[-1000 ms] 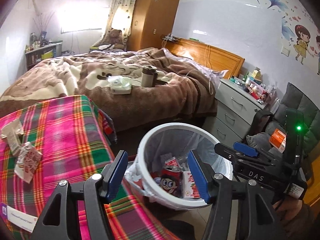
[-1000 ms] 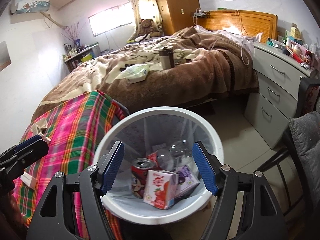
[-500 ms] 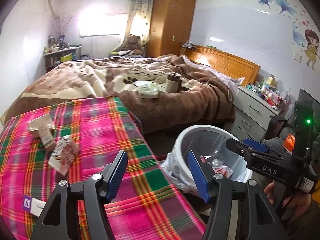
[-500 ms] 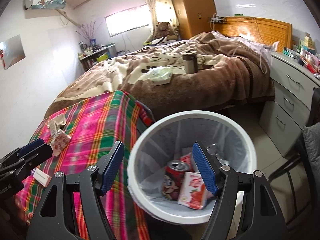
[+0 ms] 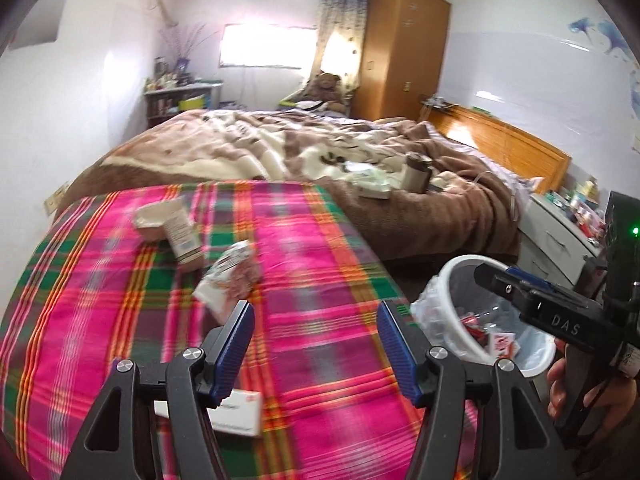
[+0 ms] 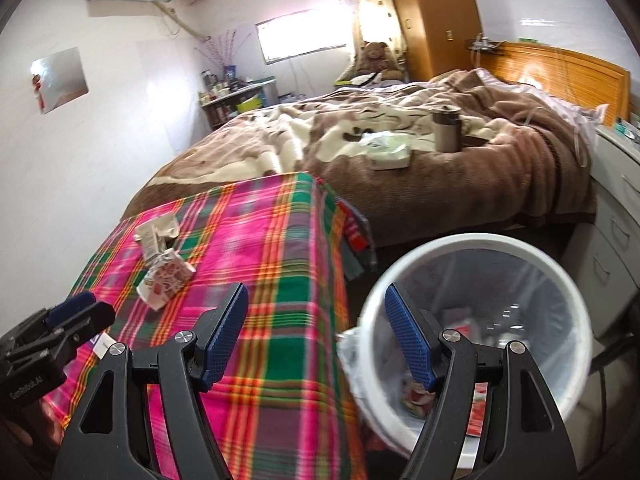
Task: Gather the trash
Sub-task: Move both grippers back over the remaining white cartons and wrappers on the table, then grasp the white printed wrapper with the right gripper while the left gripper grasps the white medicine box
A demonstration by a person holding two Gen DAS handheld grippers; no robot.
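Note:
A pink and green plaid table point(image 5: 320, 280) point(image 6: 280, 240) carries a crumpled patterned carton point(image 5: 230, 276) point(image 6: 166, 278), a torn beige carton point(image 5: 172, 228) point(image 6: 156, 234) and a flat white box point(image 5: 236, 412). My left gripper point(image 5: 314, 320) hangs open above the cloth, just short of the patterned carton, with nothing between its fingers. My right gripper point(image 6: 316, 300) is open and empty over the table's right edge, beside the white lined bin point(image 6: 476, 244) point(image 5: 444, 288), which holds a can and cartons. Each gripper shows in the other's view: right gripper point(image 5: 540, 312), left gripper point(image 6: 60, 320).
Behind the table lies a bed with a brown blanket point(image 5: 420, 216), a metal flask point(image 5: 416, 172) and a tissue pack point(image 5: 372, 184) on it. A grey drawer unit point(image 6: 616, 216) stands right of the bin. A wooden wardrobe point(image 5: 404, 48) stands at the back.
Both grippers have swung left, from over the bin toward the plaid table. The bin has slid to the right of both views and the cartons have come closer. Both stay open.

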